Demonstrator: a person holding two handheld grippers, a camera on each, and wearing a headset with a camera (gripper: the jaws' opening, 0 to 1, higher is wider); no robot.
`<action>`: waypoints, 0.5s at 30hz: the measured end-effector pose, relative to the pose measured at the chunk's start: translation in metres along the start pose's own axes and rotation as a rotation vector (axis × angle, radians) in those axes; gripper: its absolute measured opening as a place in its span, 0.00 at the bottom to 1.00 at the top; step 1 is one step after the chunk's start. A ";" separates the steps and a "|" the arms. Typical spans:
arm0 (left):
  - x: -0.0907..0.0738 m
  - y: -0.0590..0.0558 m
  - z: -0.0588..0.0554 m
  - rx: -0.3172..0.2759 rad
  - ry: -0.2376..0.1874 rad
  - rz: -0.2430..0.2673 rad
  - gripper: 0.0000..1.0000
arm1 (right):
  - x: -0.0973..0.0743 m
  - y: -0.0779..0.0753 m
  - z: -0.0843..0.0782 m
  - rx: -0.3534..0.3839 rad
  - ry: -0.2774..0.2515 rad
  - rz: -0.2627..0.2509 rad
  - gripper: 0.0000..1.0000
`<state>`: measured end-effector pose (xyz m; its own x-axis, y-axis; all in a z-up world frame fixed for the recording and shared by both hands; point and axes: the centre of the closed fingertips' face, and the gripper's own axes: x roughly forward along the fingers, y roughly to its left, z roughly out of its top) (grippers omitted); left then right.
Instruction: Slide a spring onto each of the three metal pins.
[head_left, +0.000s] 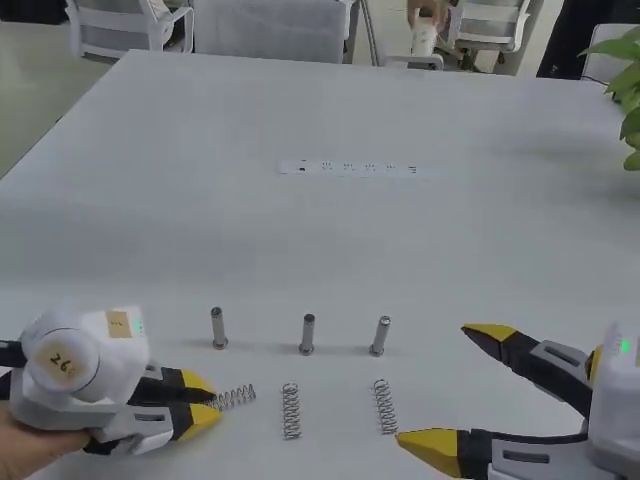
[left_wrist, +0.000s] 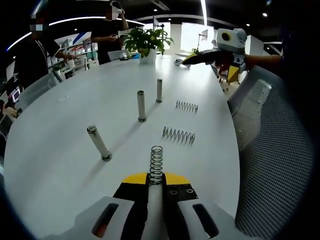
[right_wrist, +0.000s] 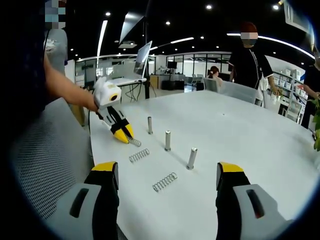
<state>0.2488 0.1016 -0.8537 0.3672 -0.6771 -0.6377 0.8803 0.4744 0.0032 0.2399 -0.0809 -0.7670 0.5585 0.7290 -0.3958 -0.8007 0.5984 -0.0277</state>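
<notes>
Low at the near-left of the counter (head_left: 320, 230): left tongs (head_left: 205, 400), closed to a sliver on the near end of the left spring (head_left: 234, 397). Rest of that spring flat on the surface, pointing toward the middle, just short of the left pin (head_left: 218, 328).

At the near-right: right tongs (head_left: 440, 385), spread wide, nothing between the yellow tips, apart from every spring and pin. In the right gripper view, both tips hanging over the counter's near edge.

Three pins upright in a row across the head view: left pin, middle pin (head_left: 308, 334), right pin (head_left: 381, 336), evenly spaced and all bare. Middle spring (head_left: 291, 410) and right spring (head_left: 384, 406) flat on the counter, each just nearer than its own pin, touching neither pin nor tongs.

Springs between the pin row and the near edge. In the left gripper view, that edge curving close beside them, with a mesh chair back (left_wrist: 270, 150) just beyond.

Beyond the pins, a broad stretch of open white surface as far as a socket strip (head_left: 345, 167) set flush mid-counter, then more open surface to the far edge. Chairs (head_left: 270, 30) past that edge, and a plant (head_left: 630, 90) at the far right corner, all well apart from the work. Free room on both flanks of the pin row.
</notes>
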 end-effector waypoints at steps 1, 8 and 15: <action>-0.001 -0.001 0.000 0.000 0.001 0.001 0.02 | 0.000 0.000 0.001 -0.002 -0.002 0.000 0.80; -0.011 -0.002 0.012 -0.002 -0.036 0.006 0.02 | -0.001 0.001 0.008 -0.013 -0.013 0.002 0.80; -0.029 -0.010 0.038 0.027 -0.097 0.018 0.02 | -0.001 0.004 0.015 -0.025 -0.023 0.013 0.80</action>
<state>0.2405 0.0949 -0.8062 0.4089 -0.7204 -0.5602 0.8808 0.4722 0.0356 0.2395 -0.0745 -0.7526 0.5529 0.7439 -0.3754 -0.8127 0.5809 -0.0456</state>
